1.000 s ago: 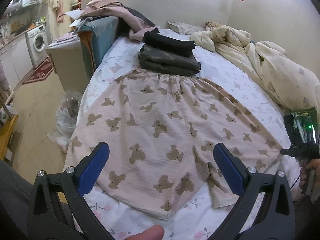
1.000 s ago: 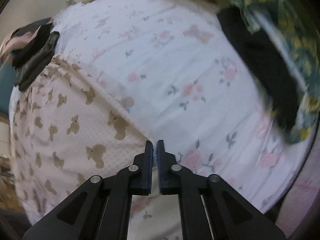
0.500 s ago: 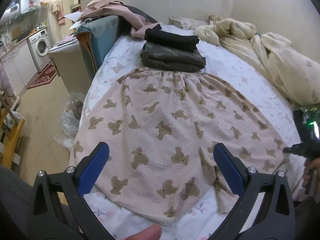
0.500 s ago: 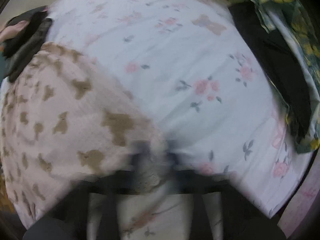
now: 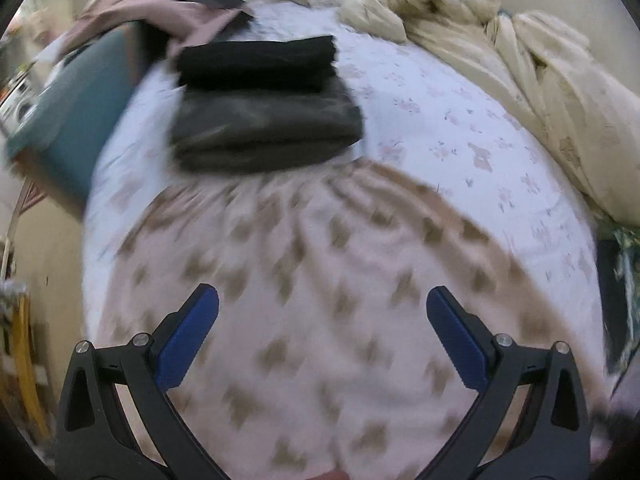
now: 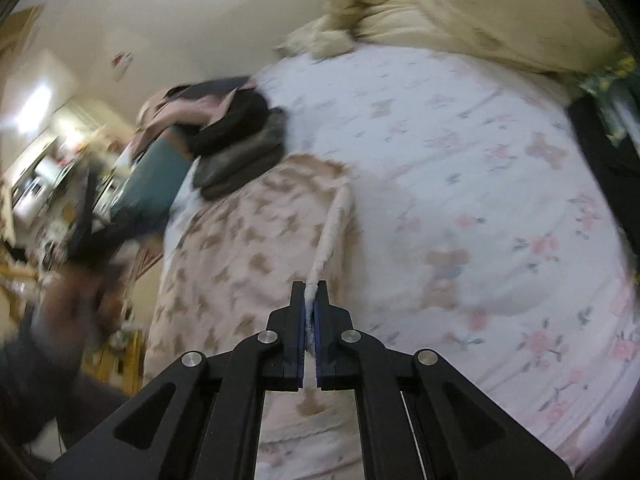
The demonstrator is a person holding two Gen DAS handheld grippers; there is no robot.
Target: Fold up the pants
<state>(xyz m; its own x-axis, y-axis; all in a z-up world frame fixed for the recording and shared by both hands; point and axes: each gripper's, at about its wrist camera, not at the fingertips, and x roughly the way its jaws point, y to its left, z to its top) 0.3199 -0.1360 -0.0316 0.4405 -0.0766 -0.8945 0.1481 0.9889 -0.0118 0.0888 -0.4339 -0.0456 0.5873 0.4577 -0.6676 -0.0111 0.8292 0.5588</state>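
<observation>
Pink pants with brown bear print (image 5: 320,272) lie spread on the floral bed sheet (image 5: 460,120), waistband toward the far end. My left gripper (image 5: 322,332) is open and empty, low over the middle of the pants. My right gripper (image 6: 309,300) is shut on the pants' right edge (image 6: 328,240) and lifts it, so the fabric rises in a taut ridge from the bed to the fingers. The rest of the pants (image 6: 240,248) lies flat to the left in the right wrist view. Both views are motion-blurred.
A stack of folded dark clothes (image 5: 264,112) sits just beyond the waistband; it also shows in the right wrist view (image 6: 240,148). A cream duvet (image 5: 540,80) is bunched along the right. A teal chair with pink clothing (image 5: 80,112) stands left of the bed.
My right gripper has closed on the pants' right edge and lifted it up and leftward. My left gripper has moved forward over the pants, toward the waistband.
</observation>
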